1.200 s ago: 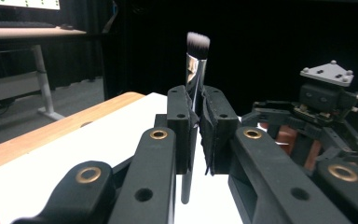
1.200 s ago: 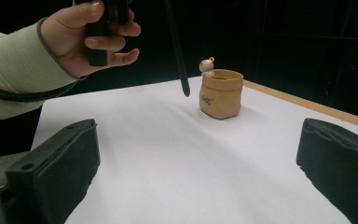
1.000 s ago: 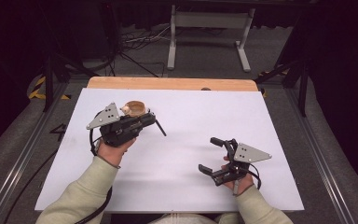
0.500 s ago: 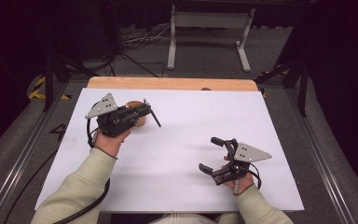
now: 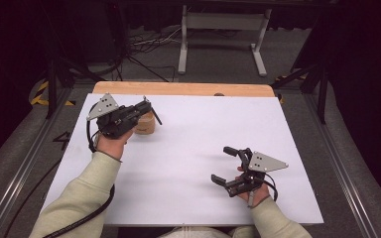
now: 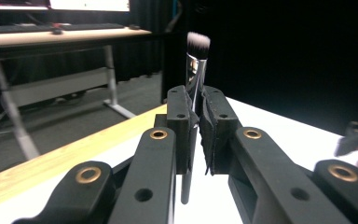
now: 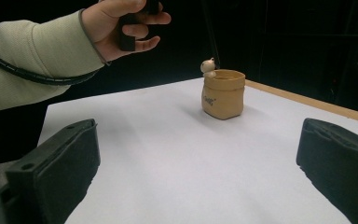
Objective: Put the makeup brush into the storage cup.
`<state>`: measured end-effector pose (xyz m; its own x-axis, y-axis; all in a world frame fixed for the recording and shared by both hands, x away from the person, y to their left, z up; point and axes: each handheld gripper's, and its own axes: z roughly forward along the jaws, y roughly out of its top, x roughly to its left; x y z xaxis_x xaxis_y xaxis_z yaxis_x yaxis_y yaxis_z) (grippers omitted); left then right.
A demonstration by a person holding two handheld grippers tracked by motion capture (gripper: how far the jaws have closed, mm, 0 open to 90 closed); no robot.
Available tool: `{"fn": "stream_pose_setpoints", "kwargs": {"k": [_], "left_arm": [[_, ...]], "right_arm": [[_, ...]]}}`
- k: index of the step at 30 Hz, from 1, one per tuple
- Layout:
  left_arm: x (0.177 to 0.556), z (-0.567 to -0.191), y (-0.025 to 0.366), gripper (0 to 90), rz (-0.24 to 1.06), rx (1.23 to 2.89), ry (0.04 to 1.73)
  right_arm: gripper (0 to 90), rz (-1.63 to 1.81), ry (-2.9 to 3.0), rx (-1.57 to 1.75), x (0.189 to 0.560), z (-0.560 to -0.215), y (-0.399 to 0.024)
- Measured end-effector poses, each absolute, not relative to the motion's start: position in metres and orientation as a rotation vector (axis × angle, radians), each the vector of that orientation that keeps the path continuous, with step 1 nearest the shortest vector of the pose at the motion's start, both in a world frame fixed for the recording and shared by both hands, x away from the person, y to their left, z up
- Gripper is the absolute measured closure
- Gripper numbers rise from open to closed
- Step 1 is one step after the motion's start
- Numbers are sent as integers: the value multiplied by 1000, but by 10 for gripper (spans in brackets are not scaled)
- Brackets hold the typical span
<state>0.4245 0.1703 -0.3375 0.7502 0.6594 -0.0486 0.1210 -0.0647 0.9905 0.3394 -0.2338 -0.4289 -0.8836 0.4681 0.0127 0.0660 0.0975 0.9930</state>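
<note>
The left gripper (image 5: 146, 106) hangs over the far left part of the white worktop (image 5: 193, 148), its fingers (image 6: 179, 116) clenched on a makeup brush (image 6: 196, 70). In the left gripper view the brush stands between the 2 black pads, its shiny ferrule and pale-tipped bristles rising above them and its dark handle running down below them, clear of the worktop. In the high view the handle shows as a thin dark stick slanting out past the fingertips to the right.

Directly under and just behind that gripper stands a small tan pot (image 5: 145, 124), upright on the worktop near its far left corner. In the right gripper view the pot (image 7: 223, 93) has a rolled rim, a small printed mark on its side and a little pale figure perched on its left edge; the thin dark handle of the brush comes down just behind it, though whether its end is inside the pot I cannot tell.

The right gripper (image 5: 225, 164) rests low at the near right of the worktop, well apart from the pot, pointing left across the sheet. Its fingers (image 7: 58, 163) are released, spread wide with only bare worktop between them.

A strip of bare wood (image 5: 178, 88) runs along the far edge of the worktop
</note>
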Motion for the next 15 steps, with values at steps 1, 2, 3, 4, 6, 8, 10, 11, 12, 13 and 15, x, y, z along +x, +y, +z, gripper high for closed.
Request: {"fn": "stream_pose_setpoints", "kwargs": {"k": [1,2,3,4,6,8,10,11,12,13,15], "left_arm": [[425,-337,171,828,504,1599,654],[425,-337,172,828,515,1597,667],[426,-337,173,828,530,1596,675],[427,-338,174,828,533,1593,683],[428,-338,175,828,549,1589,697],[429,-338,176,828,553,1589,701],[430,-338,178,827,569,1583,716],[431,-338,179,828,571,1582,720],[431,-338,180,828,575,1576,726],[432,-339,181,828,582,1576,730],[433,-340,182,827,591,1575,741]], "right_arm": [[0,1849,2077,530,339,-429,-234],[0,1849,2078,529,340,-429,-234],[1,1852,2081,528,340,-430,-233],[0,1851,2082,528,340,-430,-233],[0,1854,2084,528,340,-430,-233],[0,1854,2084,527,340,-430,-233],[0,1854,2087,528,340,-430,-233],[1,1854,2089,527,340,-430,-233],[0,1856,2089,530,340,-430,-233],[1,1857,2092,531,340,-430,-232],[0,1857,2099,531,340,-431,-232]]}}
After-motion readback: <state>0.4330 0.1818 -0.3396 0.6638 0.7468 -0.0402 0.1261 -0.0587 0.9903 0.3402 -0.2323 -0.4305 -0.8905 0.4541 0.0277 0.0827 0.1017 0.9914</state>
